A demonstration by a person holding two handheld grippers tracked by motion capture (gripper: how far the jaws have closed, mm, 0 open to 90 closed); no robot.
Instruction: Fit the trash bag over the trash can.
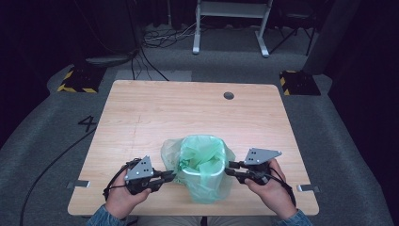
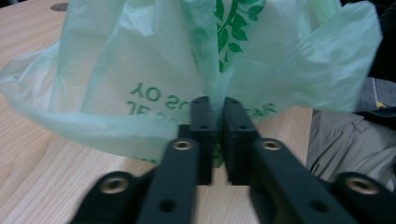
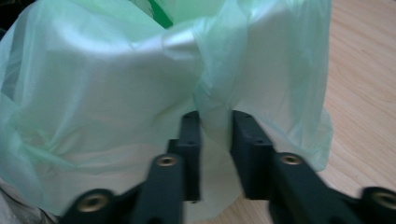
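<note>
While the left gripper [image 2: 215, 105] and right gripper [image 3: 215, 116] each pinch bag film [image 1: 175, 153], pull evenly down over the bin rim [image 1: 203, 173].

A wooden table [image 1: 141, 117] — on grey carpet [image 1: 42, 136], cables [image 1: 160, 37] behind.

The high view looks forward and down over the counter [image 1: 155, 113] from the person's side, the green bag [image 1: 202, 162] near its front edge. Each of the 2 tongs cameras sits very close against that bag [image 2: 140, 70] [image 3: 107, 84], facing it from opposite sides.
</note>
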